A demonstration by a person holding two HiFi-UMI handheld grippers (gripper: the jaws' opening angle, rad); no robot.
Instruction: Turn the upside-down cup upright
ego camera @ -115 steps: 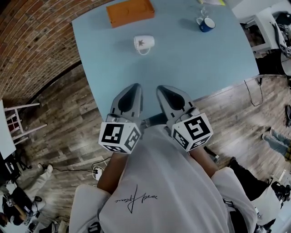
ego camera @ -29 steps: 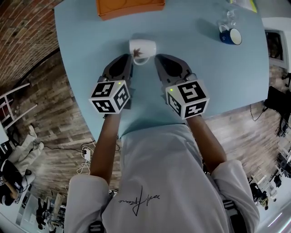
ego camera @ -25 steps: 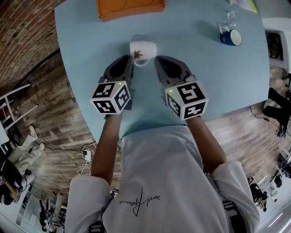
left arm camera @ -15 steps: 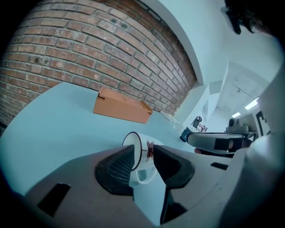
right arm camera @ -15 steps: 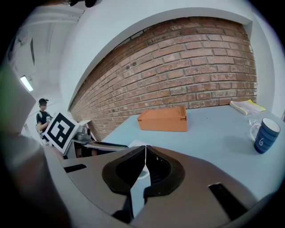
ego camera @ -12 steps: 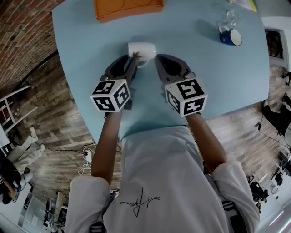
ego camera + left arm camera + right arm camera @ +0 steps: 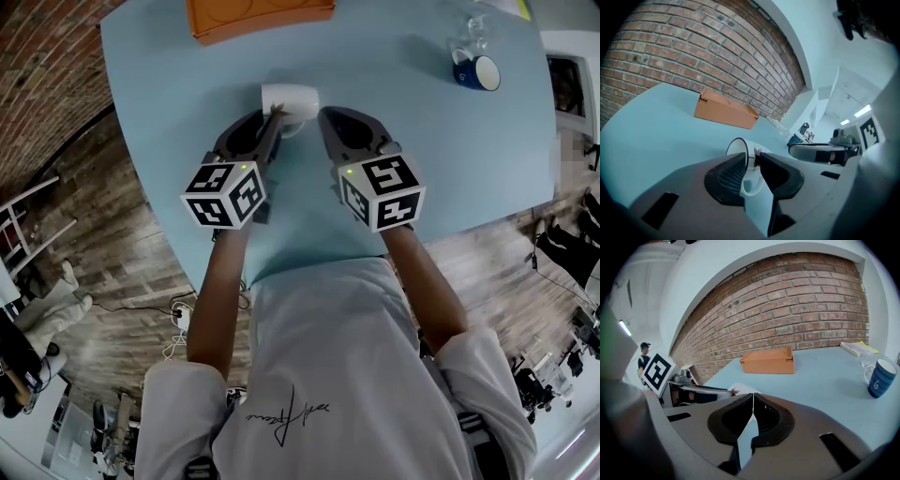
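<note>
A: Since a second ago your left gripper (image 7: 274,114) has changed. Its jaws were pressed together beside the cup (image 7: 289,97); they have just swung wide and eased back in a little.

B: And you now have the cup's handle (image 7: 747,191) between them. In your left gripper view the white loop sits in the gap. No pad seems to pinch it, so that gripper is released, not grasping.

A: Your cup is not upright. It lies on its side on the table (image 7: 422,169), mouth toward the left in your head view, handle toward you, leaf print showing by the jaw tips.

B: Your right gripper (image 7: 326,112) rests just beside the cup, on the handle's right. Its jaws are clenched tip to tip with nothing in them; your right gripper view shows only a thin seam.

A: Beyond the cup you have the box (image 7: 258,14) at the far edge, well apart from it.

B: The mug (image 7: 480,72) stands upright far to your right, clear of both grippers.
</note>
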